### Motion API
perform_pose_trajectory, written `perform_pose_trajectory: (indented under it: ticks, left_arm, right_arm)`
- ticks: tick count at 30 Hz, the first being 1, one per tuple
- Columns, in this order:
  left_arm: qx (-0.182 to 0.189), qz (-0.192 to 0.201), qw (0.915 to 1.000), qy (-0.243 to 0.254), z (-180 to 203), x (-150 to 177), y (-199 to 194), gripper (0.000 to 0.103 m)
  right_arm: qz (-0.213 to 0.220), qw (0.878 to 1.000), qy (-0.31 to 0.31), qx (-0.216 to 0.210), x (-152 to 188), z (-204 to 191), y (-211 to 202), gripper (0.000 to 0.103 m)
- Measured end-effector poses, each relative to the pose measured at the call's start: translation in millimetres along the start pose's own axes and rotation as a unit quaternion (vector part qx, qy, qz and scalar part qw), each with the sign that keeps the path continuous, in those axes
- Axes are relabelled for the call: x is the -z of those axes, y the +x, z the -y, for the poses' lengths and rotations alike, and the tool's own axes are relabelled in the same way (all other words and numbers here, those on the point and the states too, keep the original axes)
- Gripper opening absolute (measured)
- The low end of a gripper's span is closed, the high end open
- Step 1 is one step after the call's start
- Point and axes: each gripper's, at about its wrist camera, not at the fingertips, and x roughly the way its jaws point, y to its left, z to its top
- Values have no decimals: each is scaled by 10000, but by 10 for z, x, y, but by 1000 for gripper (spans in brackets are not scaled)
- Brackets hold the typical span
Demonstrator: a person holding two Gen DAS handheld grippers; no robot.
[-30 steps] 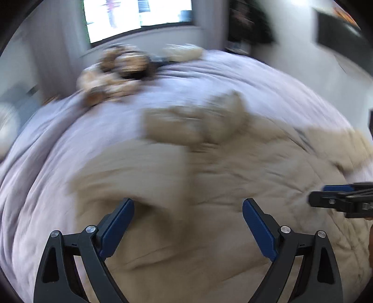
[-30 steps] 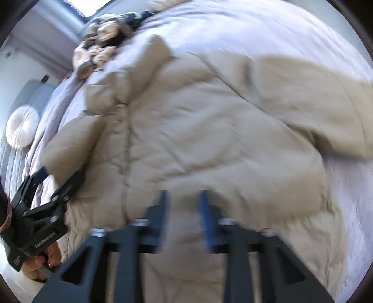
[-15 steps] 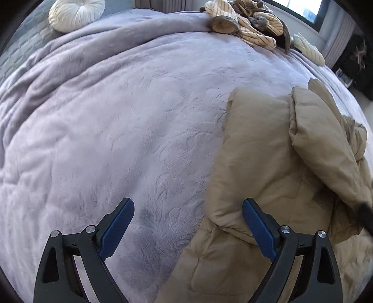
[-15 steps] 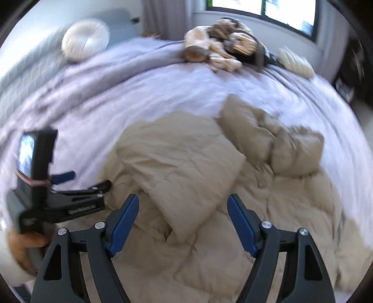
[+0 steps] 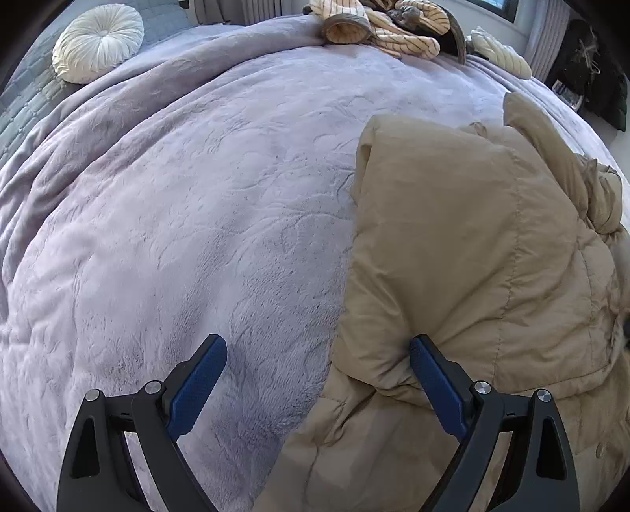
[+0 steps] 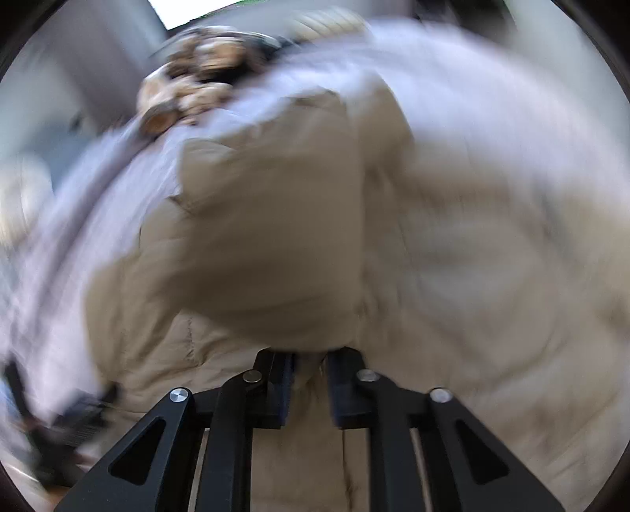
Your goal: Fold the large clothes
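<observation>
Count: one tan padded coat (image 5: 472, 252), two tongs, one lilac blanket (image 5: 177, 197), one round white cushion (image 5: 98, 41), one heap of striped clothes (image 5: 378, 23).
Left tongs (image 5: 317, 378): jaws spread wide, gripping nothing. The right blue pad (image 5: 435, 388) lies against the coat's near left edge, the left pad (image 5: 197, 388) hangs over bare blanket; the coat's edge sits between them.
Right tongs (image 6: 309, 388): jaws have just been closing and stand narrow, with a bunch of coat fabric between the pads. The view is badly blurred, but the pads look pressed on it.
Coat: lies on the blanket, filling the right half of the left-wrist view, one sleeve (image 5: 441, 220) folded in over the body, a bunched part at the far right.
Blanket: covers the bed, bare left of the coat.
Far side: cushion at the far left on a grey quilted cover (image 5: 23, 102); striped heap at the far edge, a pale ribbed item (image 5: 498, 53) beside it.
In the way: nothing lies between the tongs and the coat.
</observation>
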Motion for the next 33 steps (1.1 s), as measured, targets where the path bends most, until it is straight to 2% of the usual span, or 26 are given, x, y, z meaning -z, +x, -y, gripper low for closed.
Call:
perform_pose_trajectory:
  ticks: [1, 3, 5, 8, 10, 13, 14, 15, 17, 18, 20, 22, 26, 27, 28, 29, 33]
  left_arm:
    - [33, -33, 10000, -23, -17, -14, -23, 95]
    - [48, 18, 9999, -89, -98, -72, -177, 95]
    - [89, 307, 9994, -147, -157, -155, -363, 95]
    - [109, 609, 9981, -71, -143, -394, -492, 95]
    - [72, 616, 9981, 70, 17, -578, -391, 95]
    - [-73, 510, 9983, 285, 238, -669, -139, 95]
    - [-257, 424, 9981, 376, 304, -668, -20, 95]
    - [-383, 338, 9979, 408, 338, -647, 102, 95]
    - [-397, 214, 9986, 284, 305, -589, 231, 95]
    - [-332, 172, 9991, 190, 275, -561, 261, 95]
    - [-309, 133, 9993, 164, 262, -515, 304, 95]
    - [-373, 154, 9988, 284, 291, -508, 313, 96]
    - [-481, 159, 9981, 347, 301, -538, 279, 96]
    - [-505, 149, 9982, 300, 282, -550, 232, 96]
    - [-507, 153, 9983, 263, 262, -558, 169, 96]
    - [-489, 165, 9984, 249, 235, -561, 95, 96]
    - [-381, 215, 9985, 341, 269, -492, -178, 96]
  right_arm:
    - [-123, 9991, 405, -36, 3, 161, -5, 35]
    - [-111, 9960, 880, -49, 10, 390, -90, 35]
    - [79, 9929, 1183, -18, 32, 584, -289, 35]
    - [813, 9909, 1064, 127, -45, 670, -718, 35]
    - [981, 9924, 736, -69, -182, 544, -805, 35]
    - [641, 9969, 4, -446, -377, 210, -566, 34]
    - [532, 9974, -122, -473, -376, 159, -491, 34]
    - [353, 9979, -349, -408, -348, 91, -367, 34]
    - [-30, 9972, -739, -97, -294, 85, -67, 32]
    - [-236, 9967, -772, 10, -241, 168, 49, 29]
    - [-398, 9962, -769, 114, -145, 343, 191, 4]
    - [-239, 9954, -921, 108, -94, 527, 191, 0]
    - [-172, 9945, -1009, 244, -96, 661, 52, 0]
    - [-173, 9943, -992, 337, -116, 710, 1, 2]
    - [-180, 9945, -941, 420, -121, 757, -59, 8]
    - [-180, 9948, -887, 462, -96, 767, -100, 8]
    - [-245, 9992, -302, 127, -53, 1122, -402, 9]
